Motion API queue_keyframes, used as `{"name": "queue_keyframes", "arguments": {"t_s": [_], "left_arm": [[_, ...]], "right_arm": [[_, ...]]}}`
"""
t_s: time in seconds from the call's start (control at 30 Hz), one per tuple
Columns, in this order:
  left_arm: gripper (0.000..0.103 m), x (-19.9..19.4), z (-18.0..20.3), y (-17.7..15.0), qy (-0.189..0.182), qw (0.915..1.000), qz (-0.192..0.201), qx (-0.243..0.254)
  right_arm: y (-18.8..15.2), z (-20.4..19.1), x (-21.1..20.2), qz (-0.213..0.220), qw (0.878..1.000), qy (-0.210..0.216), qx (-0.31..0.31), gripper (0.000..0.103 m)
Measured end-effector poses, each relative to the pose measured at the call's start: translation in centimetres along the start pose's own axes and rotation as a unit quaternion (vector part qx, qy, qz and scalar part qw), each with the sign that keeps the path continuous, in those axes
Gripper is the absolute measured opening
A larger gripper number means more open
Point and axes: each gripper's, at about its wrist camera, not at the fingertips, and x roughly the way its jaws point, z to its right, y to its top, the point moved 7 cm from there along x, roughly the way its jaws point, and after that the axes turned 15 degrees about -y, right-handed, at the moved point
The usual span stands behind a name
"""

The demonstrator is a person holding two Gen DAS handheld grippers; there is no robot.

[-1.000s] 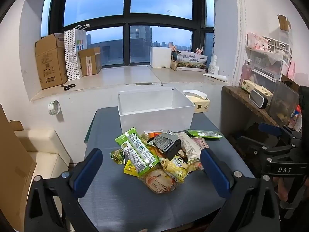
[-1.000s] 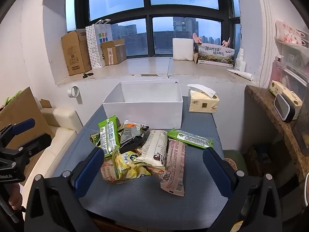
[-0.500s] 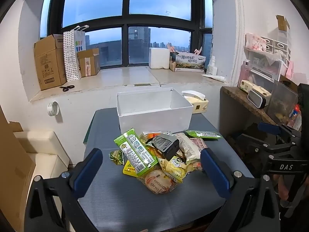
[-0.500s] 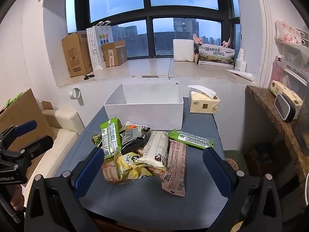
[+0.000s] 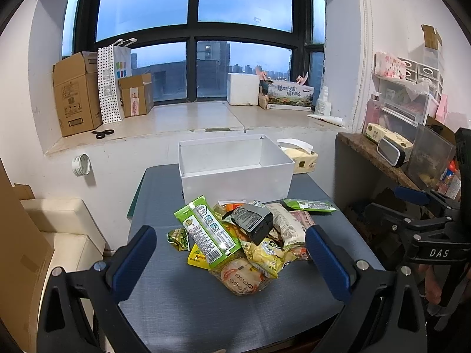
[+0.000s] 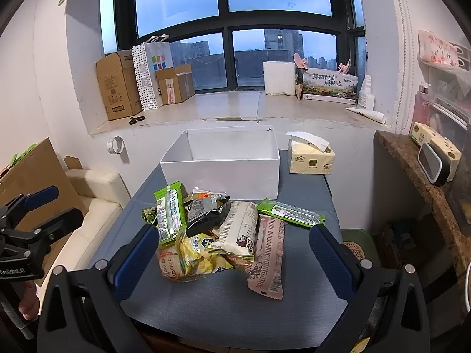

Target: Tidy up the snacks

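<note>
Crinkled foil and plastic snacks (image 5: 244,238) lie heaped before a rectangular white box (image 5: 235,173) on the matte desk (image 5: 176,309); left claw (image 5: 231,260) and right claw (image 6: 232,260) spread wide, empty.

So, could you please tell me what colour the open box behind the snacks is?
White box, inside and out; the right wrist view shows it best.

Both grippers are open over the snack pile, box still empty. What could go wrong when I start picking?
The packets overlap, so lifting the green packet with the left gripper may drag its neighbours. The pink wrapper lies near the table front edge and could slide off. The white box looks light and may shift if bumped.
</note>
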Motion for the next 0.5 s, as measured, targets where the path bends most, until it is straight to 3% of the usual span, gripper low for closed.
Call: {"name": "queue_keyframes", "arguments": {"t_s": [0.5], "left_arm": [[0.103, -0.36, 0.01, 0.24, 0.004, 1.0, 0.003, 0.001]], "right_arm": [[-0.08, 0.06, -0.09, 0.002, 1.0, -0.001, 0.001, 0.103]]}}
